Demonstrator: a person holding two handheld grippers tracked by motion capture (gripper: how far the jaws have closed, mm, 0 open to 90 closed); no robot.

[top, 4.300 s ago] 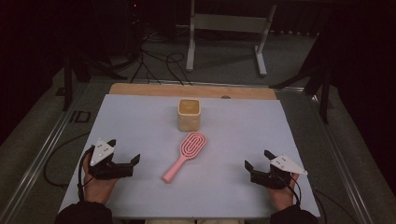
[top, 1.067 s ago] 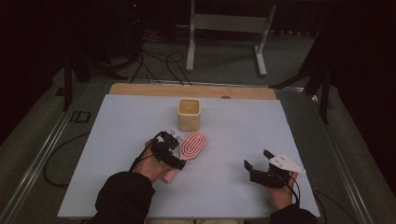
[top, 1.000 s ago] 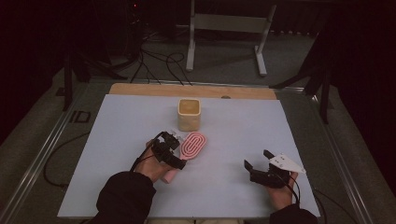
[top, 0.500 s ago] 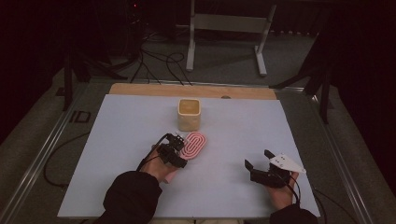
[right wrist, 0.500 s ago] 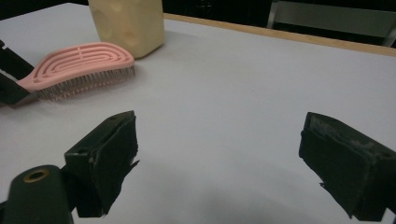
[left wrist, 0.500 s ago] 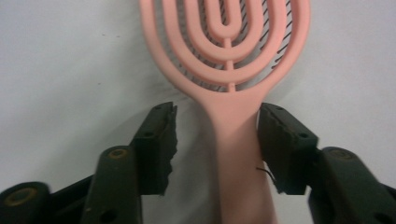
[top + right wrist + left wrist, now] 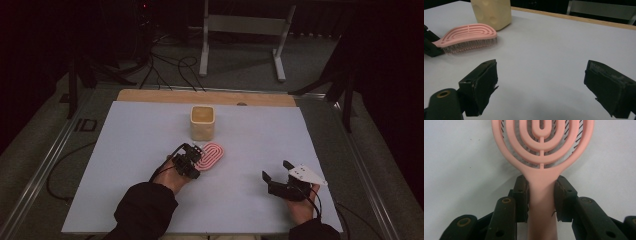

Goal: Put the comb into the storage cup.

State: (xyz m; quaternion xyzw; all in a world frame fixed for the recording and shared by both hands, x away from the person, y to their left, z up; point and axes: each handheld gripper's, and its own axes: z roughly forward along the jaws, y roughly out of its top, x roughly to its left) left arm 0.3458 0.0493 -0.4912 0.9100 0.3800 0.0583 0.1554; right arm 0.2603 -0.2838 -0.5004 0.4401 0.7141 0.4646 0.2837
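1. Left gripper (image 7: 192,161), black two-jaw tool in the person's left hand (image 7: 172,175), near the middle of the pale lavender table sheet (image 7: 130,150); jaws just closed, now pressing both sides of the handle of the pink plastic hairbrush with concentric oval ribs (image 7: 211,155).
2. Hairbrush lying on the sheet, bristles down, head pointing away from the person and toward the cup; handle hidden under the gripper in the high view.
3. Just beyond the brush head: a cream, squarish cup with rounded corners (image 7: 202,122), upright, near the head but apart from it. Nothing else between brush and cup.
4. Farther back: a bare wooden strip (image 7: 150,95) along the table's far edge, then a grey metal stand (image 7: 240,30) and loose black cables (image 7: 165,62) on the dark floor.
5. Right gripper (image 7: 280,177), black with a grey three-cornered plate, held in the right hand (image 7: 302,207) near the sheet's front right, well apart from the brush; jaws spread wide, nothing between them.
6. Left gripper view: pads (image 7: 521,195) tight on the narrow pink handle (image 7: 541,202), ribs and dark bristles visible through the open head.
7. Right gripper view: brush (image 7: 469,35) in side profile, bristles resting on the sheet, cup (image 7: 491,12) close behind it; open jaws over bare sheet.
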